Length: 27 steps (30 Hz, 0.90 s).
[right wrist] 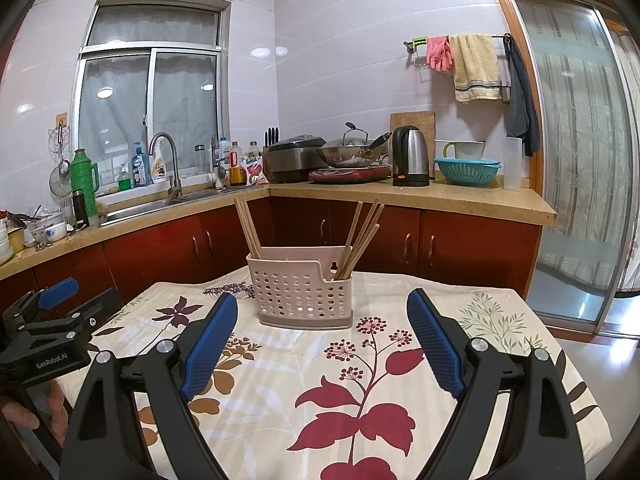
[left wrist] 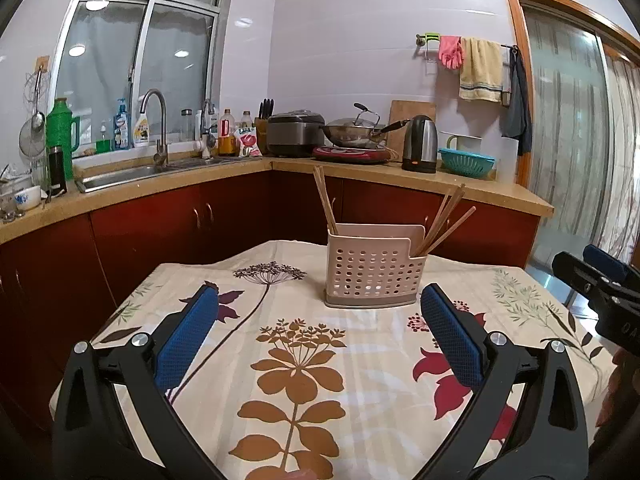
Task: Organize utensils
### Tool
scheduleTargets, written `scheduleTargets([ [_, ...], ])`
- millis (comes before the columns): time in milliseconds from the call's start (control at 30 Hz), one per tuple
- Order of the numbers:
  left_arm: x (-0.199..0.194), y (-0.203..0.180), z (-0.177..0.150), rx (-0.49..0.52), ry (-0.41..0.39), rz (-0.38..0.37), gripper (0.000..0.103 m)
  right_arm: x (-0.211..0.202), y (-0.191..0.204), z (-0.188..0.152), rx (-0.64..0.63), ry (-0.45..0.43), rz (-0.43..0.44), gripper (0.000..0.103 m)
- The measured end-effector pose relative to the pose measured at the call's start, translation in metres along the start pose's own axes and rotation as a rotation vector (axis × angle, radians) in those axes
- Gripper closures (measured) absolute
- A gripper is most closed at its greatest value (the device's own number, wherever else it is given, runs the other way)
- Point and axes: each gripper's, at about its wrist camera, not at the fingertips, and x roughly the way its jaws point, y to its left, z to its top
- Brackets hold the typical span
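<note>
A pale pink perforated utensil holder [left wrist: 374,276] [right wrist: 302,294] stands on the floral tablecloth [left wrist: 312,360] [right wrist: 320,376] near the table's far edge. Wooden chopsticks lean out of it: a pair at the left end [left wrist: 325,200] [right wrist: 248,226] and several at the right end [left wrist: 444,218] [right wrist: 362,236]. My left gripper [left wrist: 320,304] is open and empty, just short of the holder. My right gripper [right wrist: 322,312] is open and empty, also facing the holder. Each gripper shows at the edge of the other's view: the right gripper [left wrist: 600,280], the left gripper [right wrist: 60,316].
Behind the table runs an L-shaped counter with red cabinets [left wrist: 240,216], a sink [left wrist: 132,174], rice cooker [left wrist: 294,132], wok [left wrist: 352,130], kettle [left wrist: 420,144] and teal colander [left wrist: 466,162]. A glass sliding door [right wrist: 576,160] is at the right.
</note>
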Motion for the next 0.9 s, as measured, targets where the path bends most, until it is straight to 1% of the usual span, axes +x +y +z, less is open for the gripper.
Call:
scheduleTargets([
  [167, 0.004, -0.003, -0.004, 0.011, 0.013, -0.018, 0.004, 0.004, 0.001, -0.004, -0.001, 0.009, 0.000, 0.019],
  [267, 0.004, -0.007, -0.006, 0.030, 0.001, -0.003, 0.004, 0.007, 0.000, -0.007, -0.002, 0.016, -0.001, 0.019],
  [400, 0.005, -0.010, -0.008, 0.048, -0.005, -0.002, 0.004, 0.011, -0.001, -0.011, -0.001, 0.027, -0.001, 0.019],
  [500, 0.010, -0.010, -0.009, 0.040, 0.019, -0.048, 0.004, 0.015, -0.003, -0.012, 0.001, 0.035, -0.001, 0.019],
  [567, 0.014, -0.010, -0.010, 0.031, 0.029, -0.062, 0.004, 0.018, -0.004, -0.013, 0.002, 0.041, -0.005, 0.019],
  [700, 0.028, -0.006, -0.013, 0.012, 0.057, -0.061, 0.004, 0.025, -0.009, -0.017, 0.011, 0.061, -0.016, 0.019],
  [900, 0.066, 0.011, -0.021, -0.031, 0.152, -0.047, 0.004, 0.048, -0.030, -0.028, 0.044, 0.112, -0.043, 0.019],
])
